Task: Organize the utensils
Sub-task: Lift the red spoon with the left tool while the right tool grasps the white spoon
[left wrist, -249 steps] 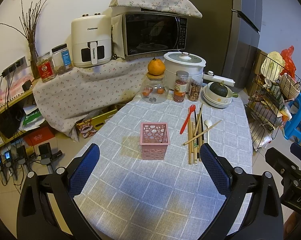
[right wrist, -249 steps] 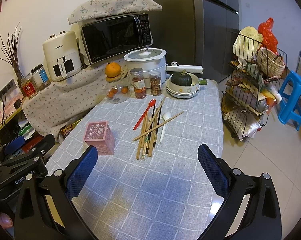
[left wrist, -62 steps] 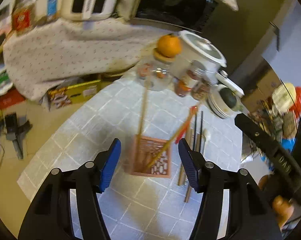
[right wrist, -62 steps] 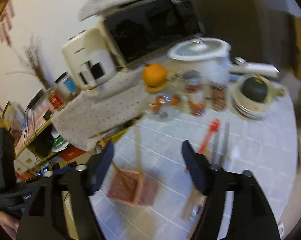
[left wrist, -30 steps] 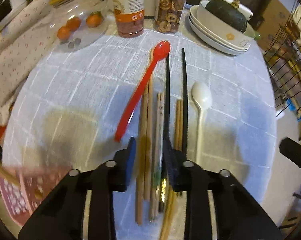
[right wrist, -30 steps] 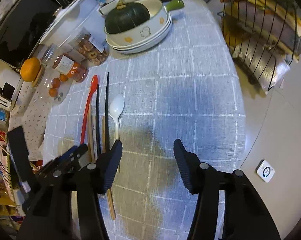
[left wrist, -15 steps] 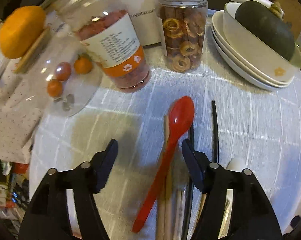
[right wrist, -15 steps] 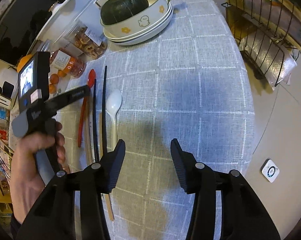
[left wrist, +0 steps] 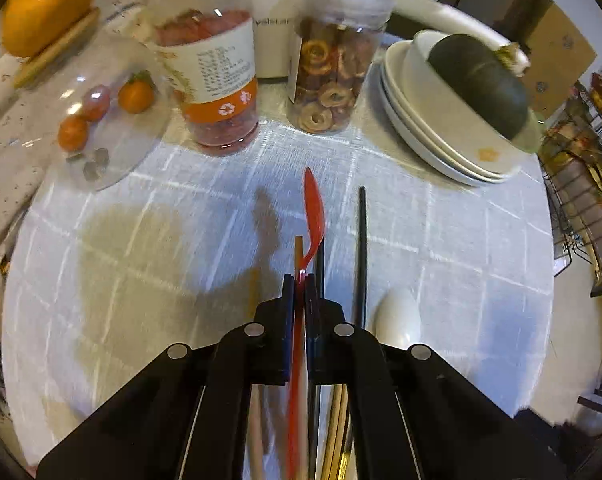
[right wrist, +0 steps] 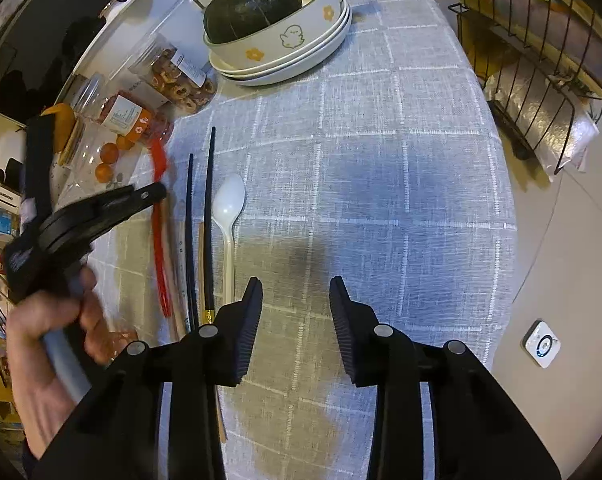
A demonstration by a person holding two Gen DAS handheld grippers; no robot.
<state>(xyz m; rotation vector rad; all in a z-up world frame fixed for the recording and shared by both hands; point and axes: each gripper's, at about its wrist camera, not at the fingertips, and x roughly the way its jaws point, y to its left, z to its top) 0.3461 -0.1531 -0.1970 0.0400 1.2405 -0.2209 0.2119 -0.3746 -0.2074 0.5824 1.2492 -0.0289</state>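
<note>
One slim red spoon (left wrist: 313, 216), turned edge-on, sits clamped in the left hand-held gripper (left wrist: 299, 280); the right hand-held gripper (right wrist: 295, 296) gapes.

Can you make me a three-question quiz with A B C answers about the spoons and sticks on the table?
1. Where is the white spoon?
A. in the bowl
B. on the tablecloth right of the black chopsticks
C. in a jar

2. What colour is the spoon in the left hand-held gripper?
A. red
B. green
C. blue

3. How is the right hand-held gripper?
A. shut on a chopstick
B. shut on the white spoon
C. open, holding nothing

Answers: 1 B, it lies flat beside them. 2 A, red shows between the shut fingers. 3 C, only tablecloth shows between its fingers.
</note>
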